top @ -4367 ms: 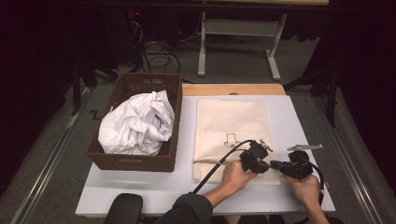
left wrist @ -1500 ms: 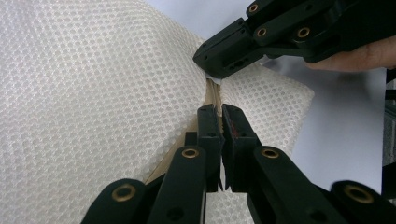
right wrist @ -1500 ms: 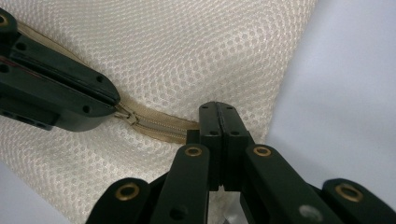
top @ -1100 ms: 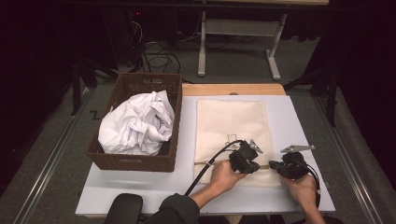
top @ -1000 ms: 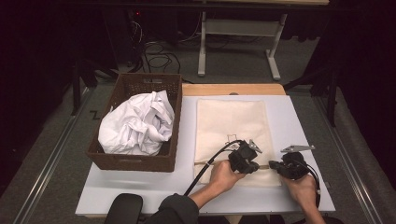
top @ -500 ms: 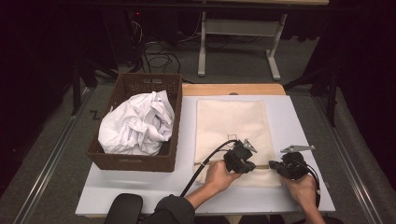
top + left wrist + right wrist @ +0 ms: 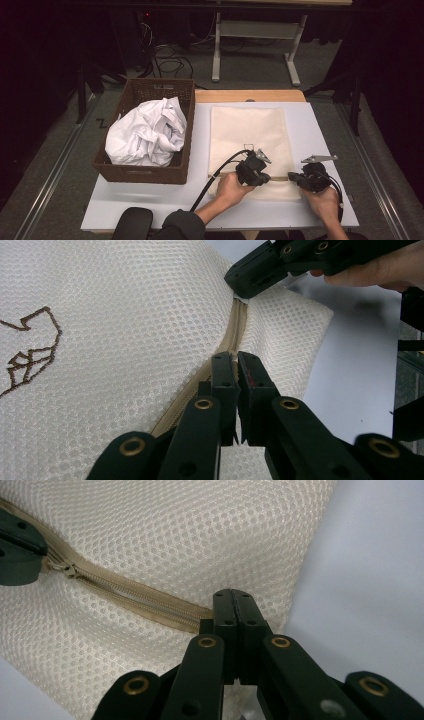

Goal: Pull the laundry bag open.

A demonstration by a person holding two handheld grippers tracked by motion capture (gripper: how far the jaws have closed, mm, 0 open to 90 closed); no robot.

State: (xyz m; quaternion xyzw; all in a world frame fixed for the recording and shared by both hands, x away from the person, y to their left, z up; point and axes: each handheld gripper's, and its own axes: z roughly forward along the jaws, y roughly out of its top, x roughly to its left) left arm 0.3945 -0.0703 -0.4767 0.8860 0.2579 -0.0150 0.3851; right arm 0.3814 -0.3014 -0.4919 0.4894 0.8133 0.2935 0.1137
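Bare table (image 7: pixel 320 130) lies open right of the mesh bag (image 7: pixel 248 132); on its left the wicker basket (image 7: pixel 145 170), heaped with white cloth (image 7: pixel 145 132), blocks passage.

One mesh bag (image 7: pixel 248 135) (zippered), two grippers, one wicker basket (image 7: pixel 145 172), one white cloth bundle (image 7: pixel 145 132)

A mesh bag (image 7: pixel 248 135) is lying on the table (image 7: pixel 325 130). A basket (image 7: pixel 145 172) is sitting at its nine o'clock, with a cloth (image 7: pixel 145 132) lying in it. Both tools are resting at the bag's six o'clock edge.
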